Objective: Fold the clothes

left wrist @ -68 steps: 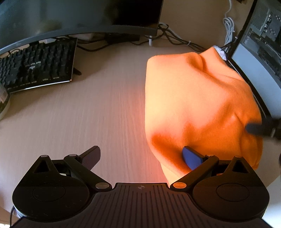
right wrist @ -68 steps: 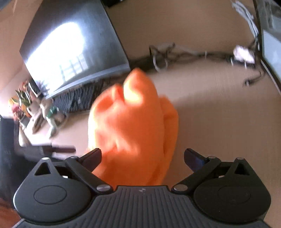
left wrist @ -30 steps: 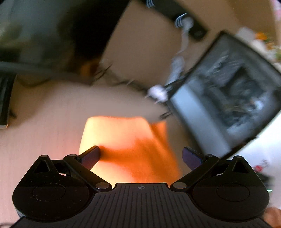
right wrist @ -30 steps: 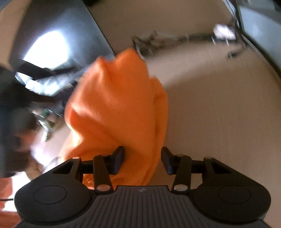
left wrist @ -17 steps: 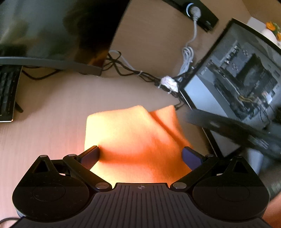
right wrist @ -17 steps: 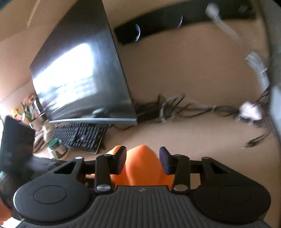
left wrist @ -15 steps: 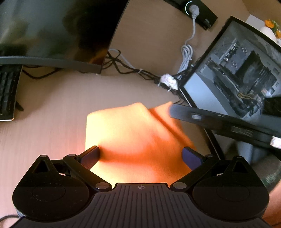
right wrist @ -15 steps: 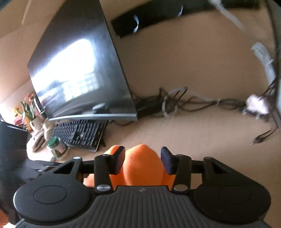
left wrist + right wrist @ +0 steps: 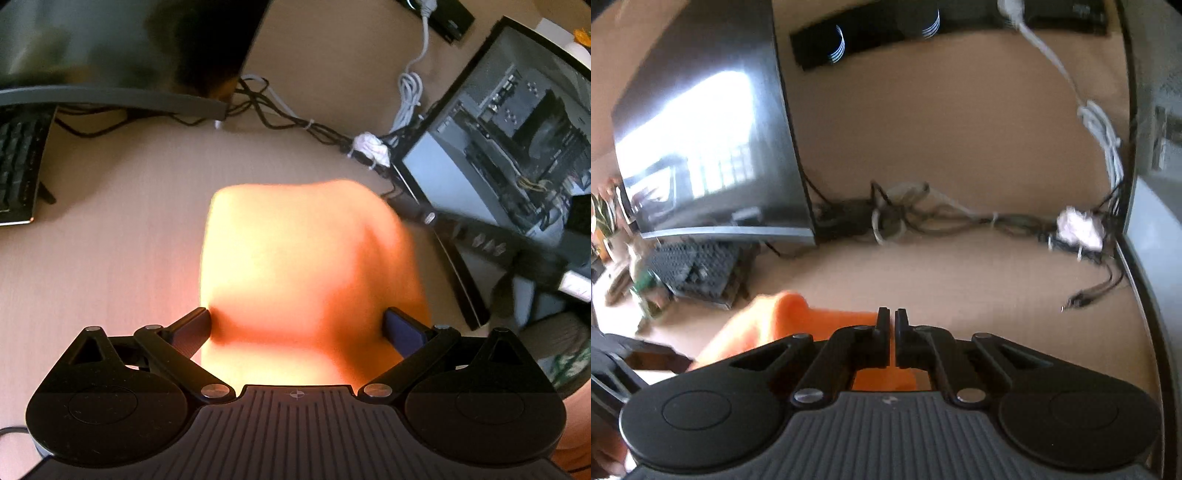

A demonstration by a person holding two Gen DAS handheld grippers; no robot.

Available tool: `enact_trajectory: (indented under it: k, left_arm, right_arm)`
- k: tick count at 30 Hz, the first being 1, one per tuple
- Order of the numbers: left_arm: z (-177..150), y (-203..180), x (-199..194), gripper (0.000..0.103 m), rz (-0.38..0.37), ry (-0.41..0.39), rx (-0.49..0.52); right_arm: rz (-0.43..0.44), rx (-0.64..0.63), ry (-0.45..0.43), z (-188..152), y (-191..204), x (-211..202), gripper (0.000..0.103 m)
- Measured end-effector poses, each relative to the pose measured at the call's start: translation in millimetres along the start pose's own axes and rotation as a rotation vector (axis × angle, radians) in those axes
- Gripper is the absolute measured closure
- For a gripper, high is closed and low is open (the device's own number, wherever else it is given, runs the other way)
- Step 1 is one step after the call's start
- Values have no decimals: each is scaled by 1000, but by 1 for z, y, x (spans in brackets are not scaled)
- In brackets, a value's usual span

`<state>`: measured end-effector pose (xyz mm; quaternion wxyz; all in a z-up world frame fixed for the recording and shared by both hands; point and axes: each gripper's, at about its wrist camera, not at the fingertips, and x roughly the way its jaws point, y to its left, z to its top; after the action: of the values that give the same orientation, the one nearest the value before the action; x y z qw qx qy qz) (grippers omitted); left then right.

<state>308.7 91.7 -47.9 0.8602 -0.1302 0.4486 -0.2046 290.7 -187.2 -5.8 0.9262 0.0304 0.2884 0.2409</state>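
Left hand-held gripper (image 9: pixel 297 325) spread wide around soft orange fleece garment (image 9: pixel 306 266) on pale wooden worktop (image 9: pixel 110 258), right hand-held gripper (image 9: pixel 888 323) pinched narrow on its edge.

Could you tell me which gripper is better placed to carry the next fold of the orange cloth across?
The right gripper, probably: its jaws are shut on an edge of the orange cloth. The left gripper is wide open with its fingers either side of the cloth on the desk, so it grips nothing.

Home office desk: monitor (image 9: pixel 110 55), keyboard (image 9: pixel 18 166), open PC case (image 9: pixel 517 129), cable tangle (image 9: pixel 905 218).
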Motion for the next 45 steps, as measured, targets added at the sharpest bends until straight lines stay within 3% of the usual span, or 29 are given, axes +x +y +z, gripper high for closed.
enact_trajectory:
  k: [5,7,9,12,14,20,22,24,30,33,41,45]
  left_arm:
    - [-1,-4,1,1,10,2,11]
    - [-2,-4,0,1,13,1,12]
    - [-2,-2,-2,1,19,-3,8]
    - [-5,1,-6,1,38,-2,2]
    - [-6,2,-9,1,48,-2,-4]
    - [-10,4,-21,1,51,-14,-13]
    - [-11,5,-21,1,57,-7,-8]
    - [-13,4,-17,1,79,10,5]
    - [-17,-8,-5,1,62,45,54]
    - [-17,-13,-3,1,54,49,72]
    - [-21,-14,-2,1,81,60,94]
    - [-21,-8,1,0,143,57,88]
  right_arm:
    - [126,-61,-75,16,24,-19,97]
    - [150,-71,-45,10,31,-8,90]
    - [149,-71,16,-2,32,13,70]
    - [59,-113,99,-31,29,53,71]
    - [11,-156,77,-44,28,67,71]
    - [-46,-175,50,-38,38,56,69]
    - [-59,-147,45,-37,35,44,60]
    - [-91,-116,48,-39,30,35,30]
    - [-215,-138,116,-64,12,34,18]
    - [-250,-149,117,-67,11,34,16]
    - [-179,-80,111,-58,10,-2,13]
    - [-75,-80,112,-62,15,-17,2]
